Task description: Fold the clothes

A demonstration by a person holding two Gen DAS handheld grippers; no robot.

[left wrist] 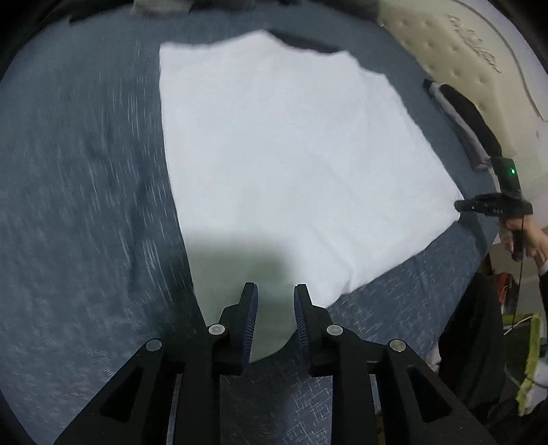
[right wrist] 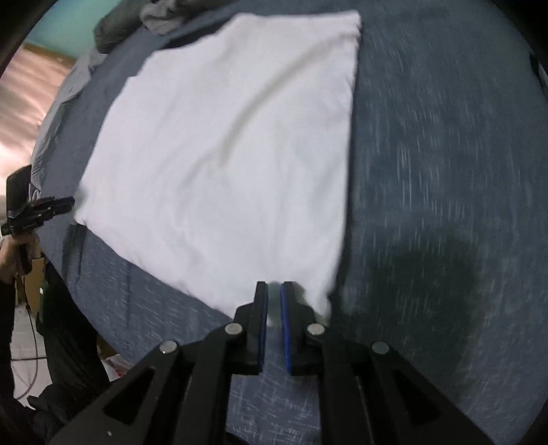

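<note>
A white garment (left wrist: 284,154) lies folded flat in a rough rectangle on the blue bedspread (left wrist: 85,178). My left gripper (left wrist: 275,291) points down over its near corner; the jaws stand apart and the shadowed cloth lies under the gap, untouched by the pads. In the right wrist view the garment (right wrist: 226,154) reaches down to my right gripper (right wrist: 274,285), whose jaws are nearly together with a bit of the white corner pinched between them. Each gripper also shows in the other's view, at opposite near corners: right gripper (left wrist: 479,205), left gripper (right wrist: 54,205).
Folded dark and grey clothes (left wrist: 469,126) lie along the bed's edge below a cream padded headboard (left wrist: 462,51). A heap of grey and dark clothes (right wrist: 154,17) sits at the far end, and a grey garment (right wrist: 58,102) hangs at the left edge. A hand (left wrist: 527,239) holds the right gripper's handle.
</note>
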